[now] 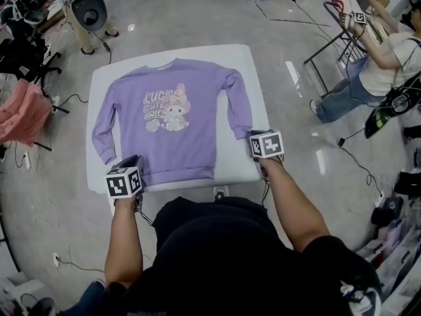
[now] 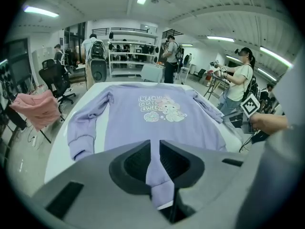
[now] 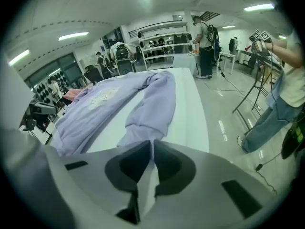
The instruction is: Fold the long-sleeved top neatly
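Observation:
A lilac long-sleeved top (image 1: 172, 114) with a cartoon print lies flat, front up, on the white table (image 1: 237, 166), both sleeves spread down its sides. My left gripper (image 1: 130, 162) is at the near left corner of the hem. In the left gripper view its jaws (image 2: 155, 144) are shut on a strip of lilac hem (image 2: 156, 180). My right gripper (image 1: 254, 135) is at the end of the right sleeve (image 1: 240, 104). In the right gripper view the sleeve's cuff (image 3: 140, 130) runs into the jaws (image 3: 151, 144), which are shut on a thin pale fold of it.
A pink garment (image 1: 23, 114) hangs on a stand left of the table. At the right a person (image 1: 385, 61) holds grippers beside a folding rack (image 1: 335, 35). Cables (image 1: 358, 163) trail over the floor. A black chair (image 1: 89, 6) stands beyond the table.

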A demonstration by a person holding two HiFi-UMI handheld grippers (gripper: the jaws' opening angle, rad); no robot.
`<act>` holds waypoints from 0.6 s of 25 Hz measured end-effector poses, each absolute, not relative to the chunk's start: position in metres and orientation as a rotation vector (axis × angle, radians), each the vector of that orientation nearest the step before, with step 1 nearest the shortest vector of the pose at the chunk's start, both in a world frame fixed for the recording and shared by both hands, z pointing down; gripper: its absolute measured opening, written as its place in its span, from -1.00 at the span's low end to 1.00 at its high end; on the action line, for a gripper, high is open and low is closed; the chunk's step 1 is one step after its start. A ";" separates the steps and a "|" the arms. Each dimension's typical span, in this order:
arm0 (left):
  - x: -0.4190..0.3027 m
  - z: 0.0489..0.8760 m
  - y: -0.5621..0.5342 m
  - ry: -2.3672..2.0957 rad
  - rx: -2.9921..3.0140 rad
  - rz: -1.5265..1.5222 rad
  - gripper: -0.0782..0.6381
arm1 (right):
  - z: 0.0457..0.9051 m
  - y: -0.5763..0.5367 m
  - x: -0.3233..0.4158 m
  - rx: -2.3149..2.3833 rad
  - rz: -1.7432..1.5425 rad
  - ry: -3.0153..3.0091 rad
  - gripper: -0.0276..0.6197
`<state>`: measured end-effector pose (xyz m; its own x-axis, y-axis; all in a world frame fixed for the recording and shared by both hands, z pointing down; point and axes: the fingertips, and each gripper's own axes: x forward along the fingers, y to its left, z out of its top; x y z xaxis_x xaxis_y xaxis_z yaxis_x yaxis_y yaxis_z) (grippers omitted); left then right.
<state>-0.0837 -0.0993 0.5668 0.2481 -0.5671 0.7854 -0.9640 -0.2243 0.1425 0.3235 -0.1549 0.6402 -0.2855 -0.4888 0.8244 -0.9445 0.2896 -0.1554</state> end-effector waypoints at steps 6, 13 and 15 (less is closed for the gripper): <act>-0.070 0.572 -0.106 -1.368 1.902 0.843 -0.62 | 0.637 -0.150 0.399 1.342 0.795 -1.766 -0.82; -0.061 0.566 -0.129 -1.282 1.992 0.909 -0.62 | 0.647 -0.138 0.439 1.526 1.023 -1.856 -0.63; -0.061 0.566 -0.134 -1.264 2.006 0.922 -0.62 | 0.640 -0.142 0.445 1.643 1.133 -1.914 -0.53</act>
